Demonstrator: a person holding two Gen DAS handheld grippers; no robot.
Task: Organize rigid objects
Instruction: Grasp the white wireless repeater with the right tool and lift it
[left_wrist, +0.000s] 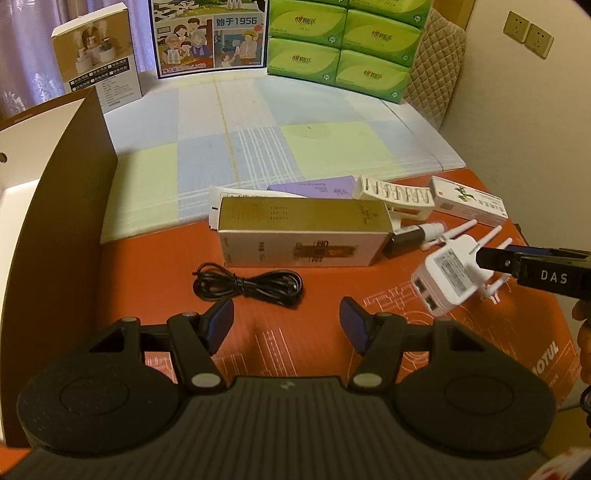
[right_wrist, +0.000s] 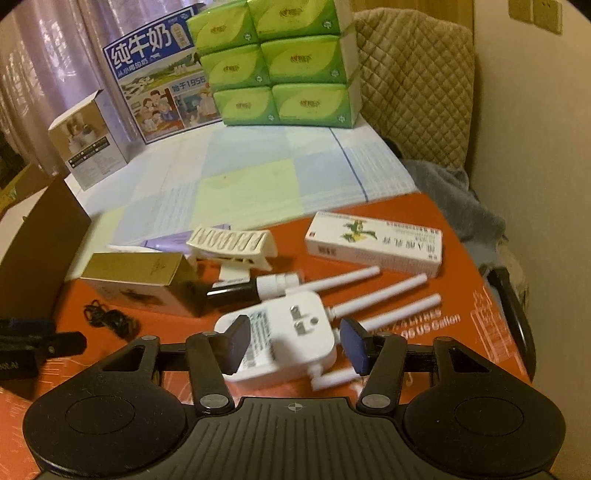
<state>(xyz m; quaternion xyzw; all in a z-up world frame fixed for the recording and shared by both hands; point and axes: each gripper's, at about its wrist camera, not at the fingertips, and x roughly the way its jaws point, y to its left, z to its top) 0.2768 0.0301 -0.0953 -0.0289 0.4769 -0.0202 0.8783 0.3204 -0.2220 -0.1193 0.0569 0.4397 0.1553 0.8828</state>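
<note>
A white plug-in wifi extender (right_wrist: 280, 332) with several antennas lies on the red mat (right_wrist: 424, 295), prongs up. My right gripper (right_wrist: 295, 343) straddles its body. The left pad (right_wrist: 236, 343) overlaps its edge and a thin gap shows at the right pad, so it reads as open. In the left wrist view the extender (left_wrist: 447, 277) sits at the right under a right finger (left_wrist: 495, 258). My left gripper (left_wrist: 288, 325) is open and holds nothing, just short of a coiled black cable (left_wrist: 247, 286). Behind that lies a gold box (left_wrist: 303, 232).
A white clip (right_wrist: 232, 242), a black-and-white spray bottle (right_wrist: 255, 286), a white medicine box (right_wrist: 373, 243) and a purple box (left_wrist: 314, 186) lie behind. A tall brown carton (left_wrist: 62, 221) stands at the left. Green tissue packs (left_wrist: 343, 40) and a milk carton (right_wrist: 147, 74) line the back.
</note>
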